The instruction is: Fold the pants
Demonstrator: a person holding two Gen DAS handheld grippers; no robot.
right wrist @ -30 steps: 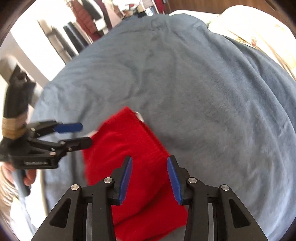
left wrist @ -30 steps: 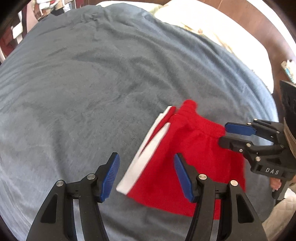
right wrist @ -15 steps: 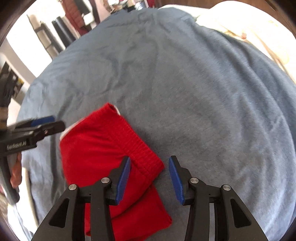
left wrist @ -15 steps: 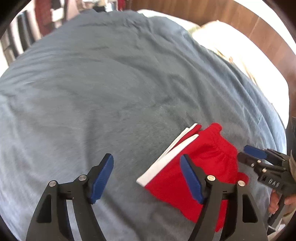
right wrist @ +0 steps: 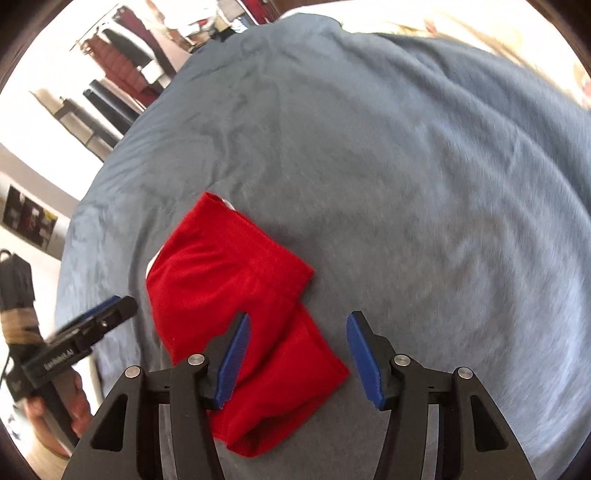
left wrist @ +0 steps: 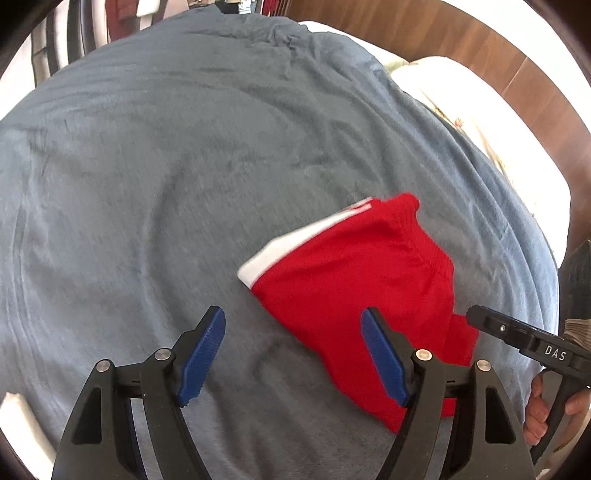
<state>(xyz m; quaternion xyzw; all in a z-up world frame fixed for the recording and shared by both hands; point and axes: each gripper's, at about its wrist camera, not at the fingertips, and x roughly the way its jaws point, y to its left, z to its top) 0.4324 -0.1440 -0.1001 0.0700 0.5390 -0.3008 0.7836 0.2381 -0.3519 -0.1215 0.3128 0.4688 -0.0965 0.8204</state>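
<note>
The red pants (left wrist: 354,280) with a white side stripe (left wrist: 291,242) lie folded into a compact bundle on the grey-blue blanket (left wrist: 184,166). They also show in the right wrist view (right wrist: 229,295). My left gripper (left wrist: 295,356) is open and empty, above the blanket, with the bundle by its right finger. My right gripper (right wrist: 295,356) is open and empty, with the bundle under its left finger. The right gripper also shows at the right edge of the left wrist view (left wrist: 517,339); the left gripper shows at the left of the right wrist view (right wrist: 85,328).
The blanket (right wrist: 406,166) covers a bed. White pillows (left wrist: 491,122) and a wooden headboard (left wrist: 424,33) lie at the far right. Hanging clothes and racks (right wrist: 122,66) stand beyond the bed's far left edge.
Both grippers have pulled back and up from the pants. The right gripper has opened wider. The folded bundle rests on the blanket.
</note>
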